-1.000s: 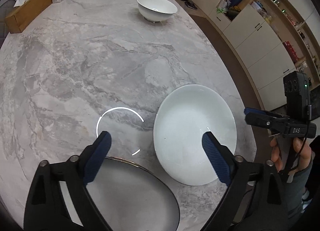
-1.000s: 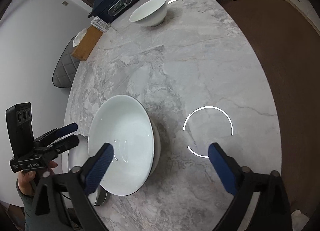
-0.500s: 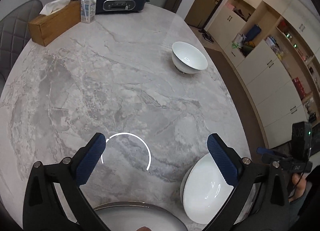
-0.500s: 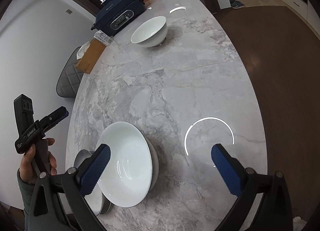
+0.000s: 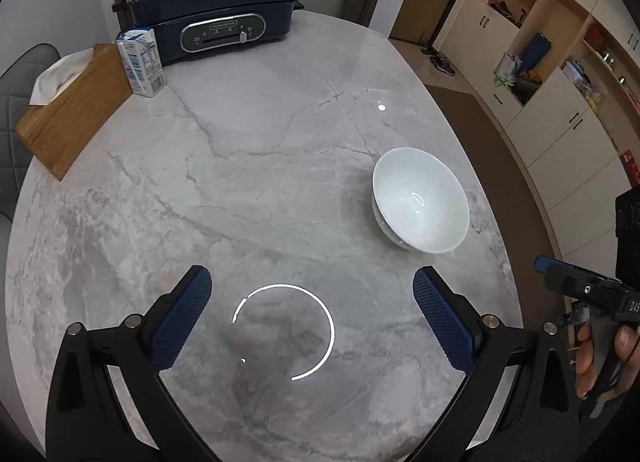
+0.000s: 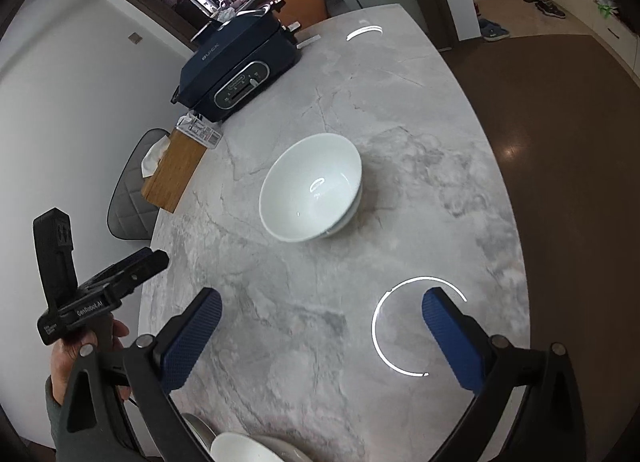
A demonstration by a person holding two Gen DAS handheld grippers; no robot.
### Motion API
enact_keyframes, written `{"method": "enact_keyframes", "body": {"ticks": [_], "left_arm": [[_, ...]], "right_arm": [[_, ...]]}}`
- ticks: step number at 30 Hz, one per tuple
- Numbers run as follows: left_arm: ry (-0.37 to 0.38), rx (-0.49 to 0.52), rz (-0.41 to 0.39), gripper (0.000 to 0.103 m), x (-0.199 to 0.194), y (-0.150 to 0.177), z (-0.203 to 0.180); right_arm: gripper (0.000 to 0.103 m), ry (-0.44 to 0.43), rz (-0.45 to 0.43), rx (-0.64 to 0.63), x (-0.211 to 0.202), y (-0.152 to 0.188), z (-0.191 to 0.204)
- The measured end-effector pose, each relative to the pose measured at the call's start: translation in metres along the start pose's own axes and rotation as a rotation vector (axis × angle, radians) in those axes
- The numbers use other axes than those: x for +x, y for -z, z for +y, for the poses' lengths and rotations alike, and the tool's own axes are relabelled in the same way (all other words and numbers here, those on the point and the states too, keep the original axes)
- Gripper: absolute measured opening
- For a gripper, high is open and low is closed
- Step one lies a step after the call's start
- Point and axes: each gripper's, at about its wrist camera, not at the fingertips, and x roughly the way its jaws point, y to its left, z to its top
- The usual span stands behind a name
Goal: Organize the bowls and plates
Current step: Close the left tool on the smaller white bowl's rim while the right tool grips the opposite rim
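Both grippers hang above the near end of the marble table, and neither holds anything. The left gripper stands wide apart, as does the right gripper.

Nearest, at the table's front edge, sits a pile of white dishes, seen only in part in the right wrist view; its count cannot be told. Further out, towards the right-hand edge, one white bowl stands apart; it seems to rest in a second bowl, though that is uncertain.

Risks, as judged:
- The bowl is glazed and steep-sided. A pinch on its rim could slip, and it could drop on stone and chip.
- It stands fairly near the table's edge, so a sideways nudge could send it over.
- Both grippers reaching for it together could collide.

Far end, counted: one wooden tissue box, one small carton, one dark blue cooker. One grey chair stands beside the table.
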Motion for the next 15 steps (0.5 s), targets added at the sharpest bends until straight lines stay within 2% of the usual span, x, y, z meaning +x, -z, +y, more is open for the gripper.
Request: {"method": "enact_keyframes", "body": {"ticks": [6,8,10,11,13,14,15], "left_arm": [[-0.015,-0.006,0.052,0.101,0.075,-0.036,-0.017],[0.002,-0.014,0.044,0.101,0.089,-0.041,-0.020],[0.007,0.004,0.040,0.101,0.102,-0.047,-0.028],[0.005,0.018,0.051,0.101,0.111,-0.048,-0.032],[-0.003,0.017,0.085,0.092,0.127,-0.049,-0.035],[0.019,0.008,0.096,0.084,0.134,-0.050,-0.036],[0.038,-0.005,0.098,0.082,0.140,-0.051,-0.037]], "right_arm": [[0.087,0.072,0.052,0.040,0.057,-0.041,-0.013],[0.085,0.075,0.059,0.037,0.069,-0.049,-0.016],[0.077,0.083,0.060,0.039,0.077,-0.054,-0.020],[0.076,0.075,0.068,0.044,0.081,-0.055,-0.021],[0.064,0.081,0.081,0.052,0.088,-0.059,-0.024],[0.061,0.078,0.085,0.054,0.091,-0.060,-0.025],[0.058,0.075,0.094,0.056,0.095,-0.060,-0.026]]}}
